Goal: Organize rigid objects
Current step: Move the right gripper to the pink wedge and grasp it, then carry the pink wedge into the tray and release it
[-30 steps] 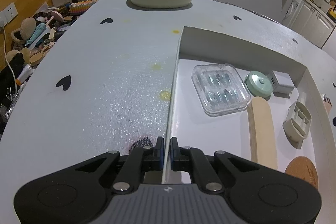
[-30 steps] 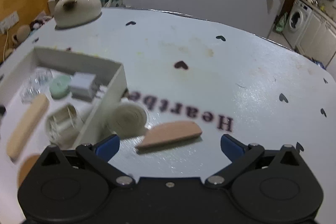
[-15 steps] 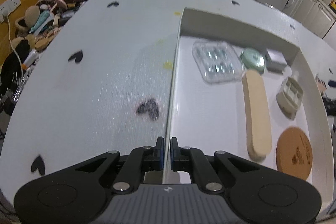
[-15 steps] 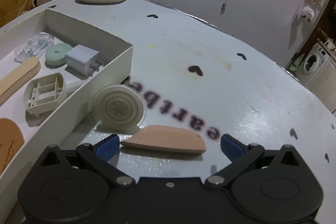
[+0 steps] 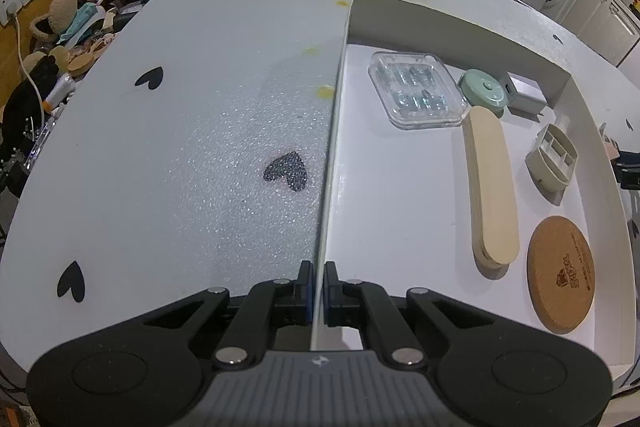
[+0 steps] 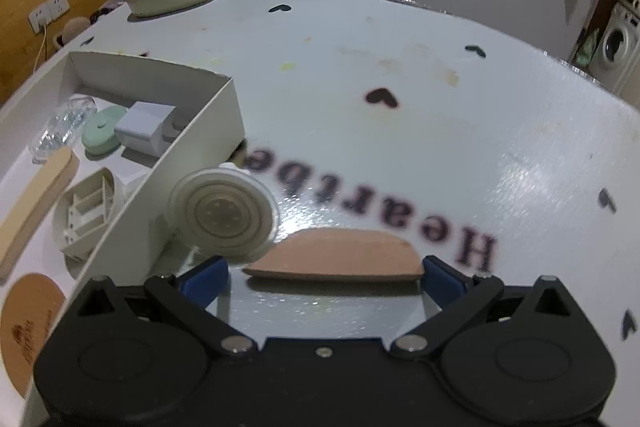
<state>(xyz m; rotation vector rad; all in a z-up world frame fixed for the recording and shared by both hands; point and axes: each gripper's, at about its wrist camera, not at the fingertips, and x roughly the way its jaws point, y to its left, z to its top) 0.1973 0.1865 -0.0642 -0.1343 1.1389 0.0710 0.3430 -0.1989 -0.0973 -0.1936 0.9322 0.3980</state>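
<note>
**Wooden piece between your right fingers, box wall pinched in your left**

Now, your right gripper (image 6: 324, 273) has its fingers wide apart, and the flat tan wooden piece (image 6: 336, 261) lies on the surface between them, its long edge running from one fingertip toward the other. It looks stiff, light and thin, with a smooth face that could slip. Judging by its shape, closing across the short width near the middle would hold better than pinching the tapered ends.

Just beyond your left fingertip a round ribbed white disc (image 6: 222, 215) leans against the outer wall of the white box (image 6: 208, 131), close enough to get bumped.

Your left gripper (image 5: 316, 287) has its fingers together on the thin box wall (image 5: 332, 147). To the right of them, inside, lie a cork coaster (image 5: 560, 275), a wooden stick (image 5: 490, 187) and a clear case (image 5: 416, 89).
</note>
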